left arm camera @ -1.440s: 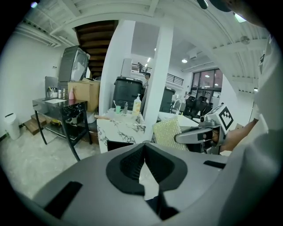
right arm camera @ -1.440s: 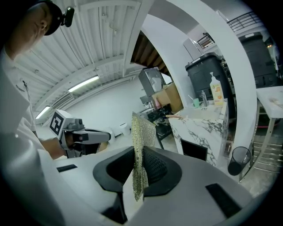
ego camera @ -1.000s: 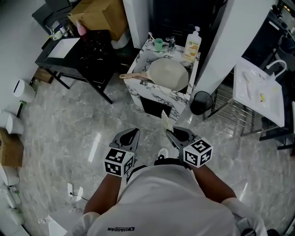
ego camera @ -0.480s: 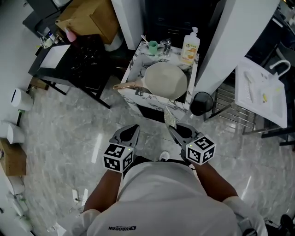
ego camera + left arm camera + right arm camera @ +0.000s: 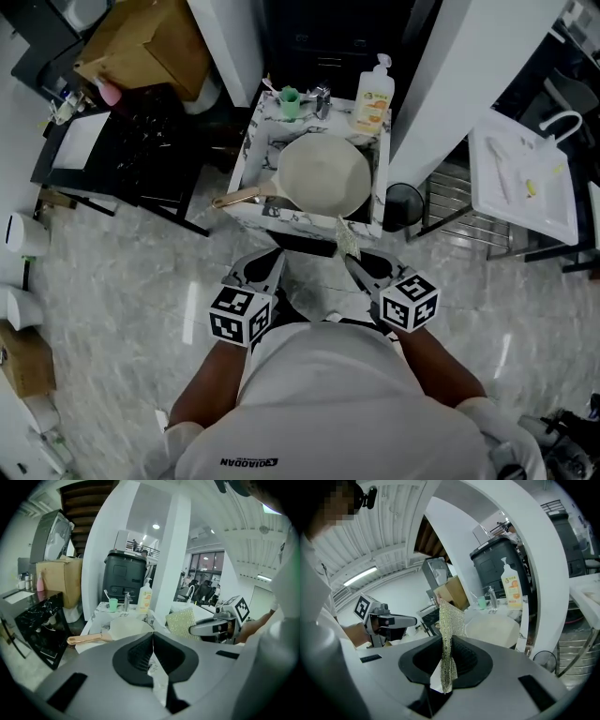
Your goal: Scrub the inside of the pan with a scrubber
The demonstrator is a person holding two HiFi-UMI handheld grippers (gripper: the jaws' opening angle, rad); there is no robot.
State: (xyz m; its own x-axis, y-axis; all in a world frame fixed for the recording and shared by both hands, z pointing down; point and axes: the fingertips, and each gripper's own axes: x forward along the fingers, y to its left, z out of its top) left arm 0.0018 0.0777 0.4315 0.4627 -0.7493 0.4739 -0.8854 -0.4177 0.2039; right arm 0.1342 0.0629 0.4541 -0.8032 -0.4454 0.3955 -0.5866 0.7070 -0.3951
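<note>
A pale cream pan (image 5: 323, 175) with a wooden handle (image 5: 236, 198) lies in a marble-patterned sink unit (image 5: 251, 150) straight ahead; it also shows in the left gripper view as the pan (image 5: 127, 625) and in the right gripper view as the pan (image 5: 493, 629). My right gripper (image 5: 355, 262) is shut on a thin glittery mesh scrubber (image 5: 348, 238), which stands upright from its jaws as the scrubber (image 5: 449, 639). My left gripper (image 5: 267, 263) is shut with nothing between its jaws. Both grippers are held short of the sink's near edge, apart from the pan.
A soap bottle (image 5: 370, 95), a green cup (image 5: 290, 101) and a tap (image 5: 322, 97) stand at the back of the sink unit. A black table (image 5: 122, 141) with a cardboard box (image 5: 141, 47) is to the left, a black bin (image 5: 403, 202) and a white rack tray (image 5: 520, 173) to the right.
The person has stepped forward: the sink unit and pan have come nearer to both grippers. The scrubber stays clamped in the right gripper, and the left stays shut.
</note>
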